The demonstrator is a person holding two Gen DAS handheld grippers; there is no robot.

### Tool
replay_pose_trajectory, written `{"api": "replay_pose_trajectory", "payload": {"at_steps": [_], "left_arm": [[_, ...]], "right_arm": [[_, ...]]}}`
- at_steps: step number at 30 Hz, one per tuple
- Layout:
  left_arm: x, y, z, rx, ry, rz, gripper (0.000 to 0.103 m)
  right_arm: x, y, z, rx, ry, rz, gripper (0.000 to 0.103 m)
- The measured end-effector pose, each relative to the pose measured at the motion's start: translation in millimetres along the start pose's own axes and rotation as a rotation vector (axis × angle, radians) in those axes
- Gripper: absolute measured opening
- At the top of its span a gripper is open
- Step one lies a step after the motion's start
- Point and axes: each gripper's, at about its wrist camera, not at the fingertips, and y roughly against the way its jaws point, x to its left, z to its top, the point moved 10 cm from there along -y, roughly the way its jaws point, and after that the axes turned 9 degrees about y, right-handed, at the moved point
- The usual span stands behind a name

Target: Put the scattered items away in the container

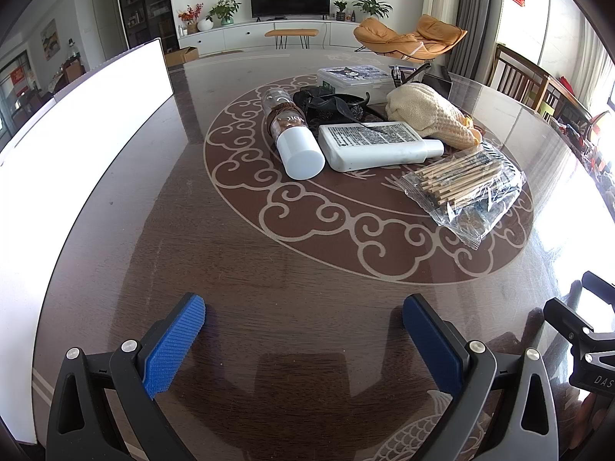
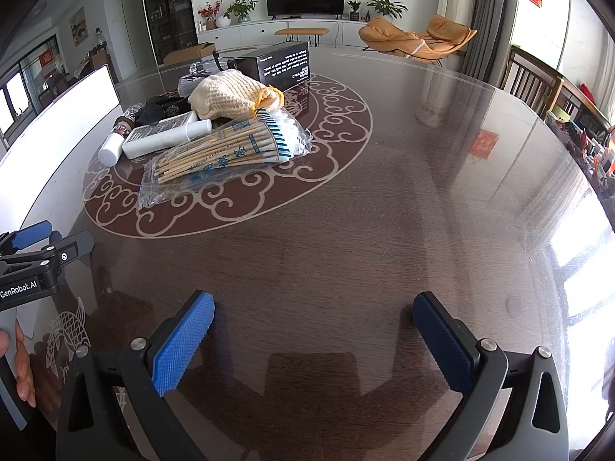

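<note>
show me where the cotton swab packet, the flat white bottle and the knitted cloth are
cotton swab packet (image 2: 215, 153), right wrist view, on the wooden sticks.
flat white bottle (image 1: 371, 142), left wrist view, on its printed label.
knitted cloth (image 1: 426, 111), left wrist view, on its cream middle.

At the left of both frames the white container (image 1: 77, 123) is overexposed and cut by the edge, its inside unreadable. The black box (image 1: 436, 80) hides mostly behind the cream cloth (image 1: 426, 113) in the left view. The flat bottle's (image 1: 369, 146) label print is too small to read.
</note>
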Motion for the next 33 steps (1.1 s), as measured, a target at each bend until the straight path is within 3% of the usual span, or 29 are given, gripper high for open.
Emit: {"api": "replay_pose_trajectory", "payload": {"at_steps": [22, 25, 28, 31, 33], "left_arm": [[-0.1, -1.3, 0.8, 0.0, 0.0, 0.0, 0.103], [-0.1, -1.7, 1.1, 0.0, 0.0, 0.0, 0.103], [-0.2, -1.6, 1.0, -0.001, 0.0, 0.0, 0.103], [-0.5, -0.7, 0.8, -0.001, -0.001, 0.0, 0.103], [-0.5, -0.8, 0.9, -0.002, -0.001, 0.0, 0.103]], "right_arm": [[0.6, 1.0, 3.6, -0.015, -0.013, 0.028, 0.103], [1.8, 3.6, 34.1, -0.085, -0.084, 0.098, 0.103], [2.8, 1.6, 89.0, -0.183, -0.096, 0.086, 0.103], [10.1, -29.2, 127.6, -0.149, -0.033, 0.004, 0.103], [19.0, -54.9, 131.7, -0.074, 0.029, -0.023, 0.102]]}}
